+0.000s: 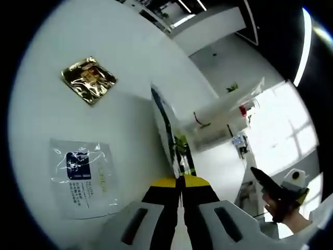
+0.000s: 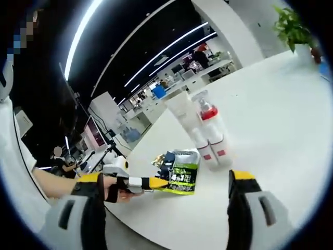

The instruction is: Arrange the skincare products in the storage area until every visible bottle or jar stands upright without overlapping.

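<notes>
My left gripper is shut on a thin sachet, seen edge-on and held up above the white table. From the right gripper view this is a green printed sachet pinched at its edge by the yellow-tipped left gripper. My right gripper is open, its jaws wide apart and nothing between them. Just behind the sachet, a cluster of white bottles stands on the table, one with a red cap. The bottles also sit at the table's edge in the left gripper view.
A gold foil sachet and a clear sachet with a blue label lie flat on the table. A potted plant stands at the far edge. A hand holds the right gripper off the table's side.
</notes>
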`<state>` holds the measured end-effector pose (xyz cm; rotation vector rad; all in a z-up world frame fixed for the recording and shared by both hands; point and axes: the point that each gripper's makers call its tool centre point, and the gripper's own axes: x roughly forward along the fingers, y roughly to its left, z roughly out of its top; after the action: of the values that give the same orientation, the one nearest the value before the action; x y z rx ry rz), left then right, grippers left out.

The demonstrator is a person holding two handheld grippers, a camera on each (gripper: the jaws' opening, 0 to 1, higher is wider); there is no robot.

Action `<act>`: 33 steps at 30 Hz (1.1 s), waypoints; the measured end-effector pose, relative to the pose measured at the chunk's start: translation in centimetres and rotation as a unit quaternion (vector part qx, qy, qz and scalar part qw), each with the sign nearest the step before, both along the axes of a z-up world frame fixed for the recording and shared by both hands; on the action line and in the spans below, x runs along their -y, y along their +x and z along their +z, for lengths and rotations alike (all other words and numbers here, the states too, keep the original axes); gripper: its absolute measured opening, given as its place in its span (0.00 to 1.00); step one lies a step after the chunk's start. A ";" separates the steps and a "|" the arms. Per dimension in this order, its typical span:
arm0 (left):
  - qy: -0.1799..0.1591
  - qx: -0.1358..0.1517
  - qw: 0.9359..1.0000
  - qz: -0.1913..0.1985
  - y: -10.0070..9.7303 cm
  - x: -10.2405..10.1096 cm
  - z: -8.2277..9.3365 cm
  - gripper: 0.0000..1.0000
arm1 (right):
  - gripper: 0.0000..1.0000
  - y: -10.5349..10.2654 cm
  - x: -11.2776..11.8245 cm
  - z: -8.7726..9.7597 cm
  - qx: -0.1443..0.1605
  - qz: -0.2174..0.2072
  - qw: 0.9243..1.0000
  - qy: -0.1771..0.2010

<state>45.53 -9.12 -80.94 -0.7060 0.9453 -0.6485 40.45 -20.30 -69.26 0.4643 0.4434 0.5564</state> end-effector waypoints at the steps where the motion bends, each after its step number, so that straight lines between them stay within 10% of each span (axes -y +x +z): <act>1: 0.011 0.002 1.000 -0.004 -0.1 -0.1 -0.2 0.00 | 1.00 0.0 0.0 0.0 0.000 0.000 1.000 -0.001; 20: 0.130 0.086 0.986 -0.064 0.3 -0.8 0.0 0.04 | 1.00 0.0 0.0 -0.1 -0.002 0.000 1.000 -0.001; 33: 0.210 0.138 0.961 -0.112 0.1 -1.5 0.2 0.19 | 1.00 0.0 0.0 -0.2 -0.005 0.000 1.000 0.001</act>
<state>45.61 -7.61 -80.72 -0.1252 0.8705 -0.6953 40.42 -20.26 -69.41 0.4693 0.4516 0.5553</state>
